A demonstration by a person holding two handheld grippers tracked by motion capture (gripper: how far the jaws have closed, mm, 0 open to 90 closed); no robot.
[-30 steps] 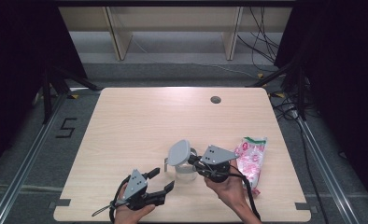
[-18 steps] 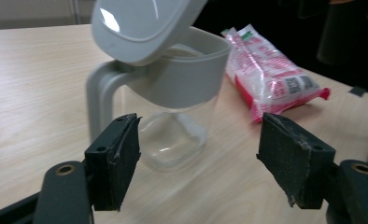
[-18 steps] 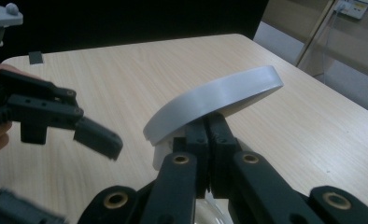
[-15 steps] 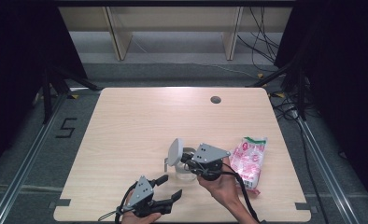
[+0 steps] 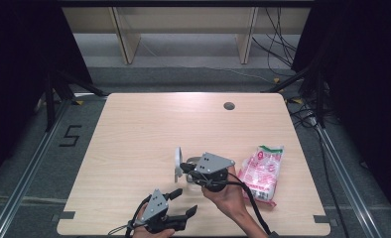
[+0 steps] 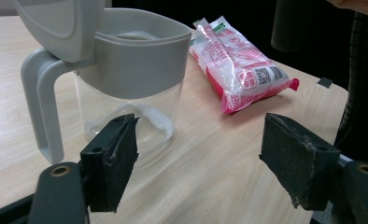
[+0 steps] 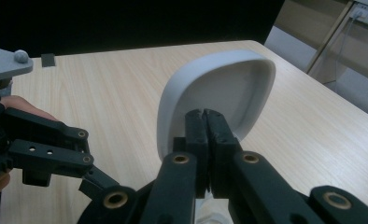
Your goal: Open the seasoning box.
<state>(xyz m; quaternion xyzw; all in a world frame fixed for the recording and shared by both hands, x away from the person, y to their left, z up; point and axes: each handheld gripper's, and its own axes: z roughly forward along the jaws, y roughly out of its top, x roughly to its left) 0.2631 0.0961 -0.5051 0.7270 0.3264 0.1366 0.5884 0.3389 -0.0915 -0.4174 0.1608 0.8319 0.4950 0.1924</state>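
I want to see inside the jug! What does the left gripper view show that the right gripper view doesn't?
Left gripper view alone: the clear pitcher body with its grey handle, a little white powder at its bottom, the pink-and-white bag behind it, and the left tongs open.

Right gripper view alone: the right tongs shut at the raised lid's edge, showing its hollow underside.

Both: the lid and the wooden table.
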